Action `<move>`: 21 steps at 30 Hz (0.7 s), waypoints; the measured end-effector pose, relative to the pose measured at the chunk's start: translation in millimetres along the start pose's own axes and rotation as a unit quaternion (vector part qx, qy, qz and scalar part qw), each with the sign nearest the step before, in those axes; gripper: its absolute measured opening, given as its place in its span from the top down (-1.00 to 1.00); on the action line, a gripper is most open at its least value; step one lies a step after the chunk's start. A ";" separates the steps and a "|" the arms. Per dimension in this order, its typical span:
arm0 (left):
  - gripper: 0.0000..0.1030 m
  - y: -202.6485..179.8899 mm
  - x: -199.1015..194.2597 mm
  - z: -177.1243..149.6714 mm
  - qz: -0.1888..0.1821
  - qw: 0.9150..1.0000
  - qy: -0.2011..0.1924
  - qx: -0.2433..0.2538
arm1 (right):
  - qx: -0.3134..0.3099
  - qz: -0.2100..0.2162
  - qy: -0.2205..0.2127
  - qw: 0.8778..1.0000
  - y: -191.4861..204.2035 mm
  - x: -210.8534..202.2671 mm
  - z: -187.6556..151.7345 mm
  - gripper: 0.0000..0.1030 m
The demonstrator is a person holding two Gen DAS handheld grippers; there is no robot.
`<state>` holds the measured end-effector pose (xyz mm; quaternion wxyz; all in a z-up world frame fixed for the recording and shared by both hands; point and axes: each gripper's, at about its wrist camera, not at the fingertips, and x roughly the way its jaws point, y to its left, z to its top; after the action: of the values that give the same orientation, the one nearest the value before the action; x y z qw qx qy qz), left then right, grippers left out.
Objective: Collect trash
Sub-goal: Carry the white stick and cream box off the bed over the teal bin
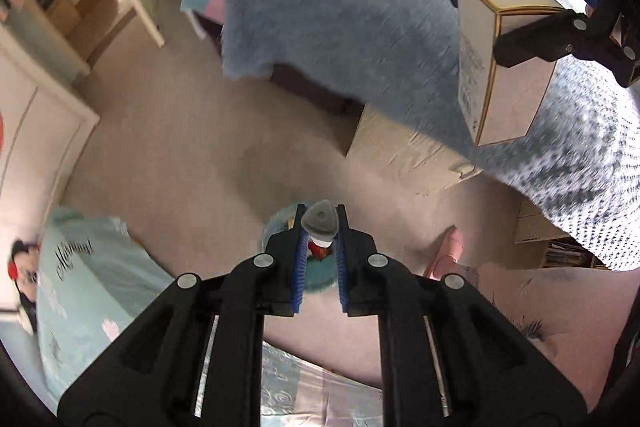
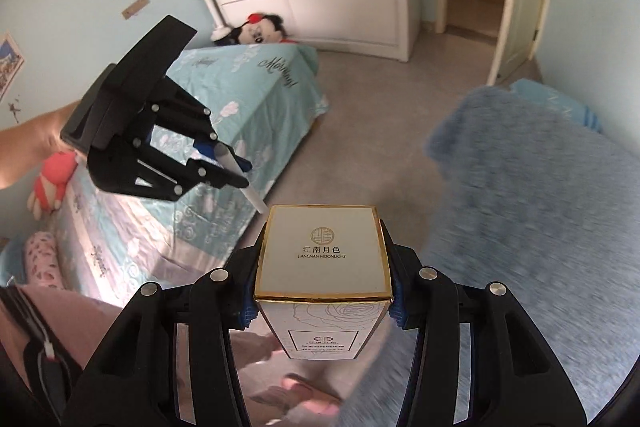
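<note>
I am carrying two pieces of trash above the bedroom floor, and I judge the way to do this well is to be keeping both grips steady and level until a bin comes into sight, since none shows. My right gripper (image 2: pixel 322 301) is pinching a stiff, gold-edged white carton (image 2: pixel 323 251) squarely across its flat sides, while my left gripper (image 1: pixel 320 227) is clamping a slim white tube with a grey triangular cap (image 1: pixel 320 219) between blue ribbed pads (image 1: pixel 301 267).

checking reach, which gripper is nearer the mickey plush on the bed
Left. The left gripper hangs over the bed near the mickey plush; the right gripper is farther back.
</note>
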<state>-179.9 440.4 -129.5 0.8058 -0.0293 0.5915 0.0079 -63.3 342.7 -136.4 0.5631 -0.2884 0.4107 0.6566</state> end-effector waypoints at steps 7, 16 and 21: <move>0.78 33.9 36.5 -43.6 -0.025 0.998 0.023 -0.047 | -0.017 0.048 0.055 0.997 19.2 91.5 10.2 0.04; 0.78 65.2 121.8 -80.5 -0.059 0.991 0.039 -0.110 | 0.038 0.065 0.080 0.994 11.8 216.8 -2.9 0.04; 0.78 76.8 170.0 -98.2 -0.075 0.989 0.041 -0.119 | 0.057 0.080 0.097 0.990 2.1 279.1 -28.7 0.04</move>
<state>-226.0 507.8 -323.9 0.7698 -0.1697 0.6152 0.0161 -123.4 458.0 -385.0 0.4817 -0.2836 0.5220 0.6442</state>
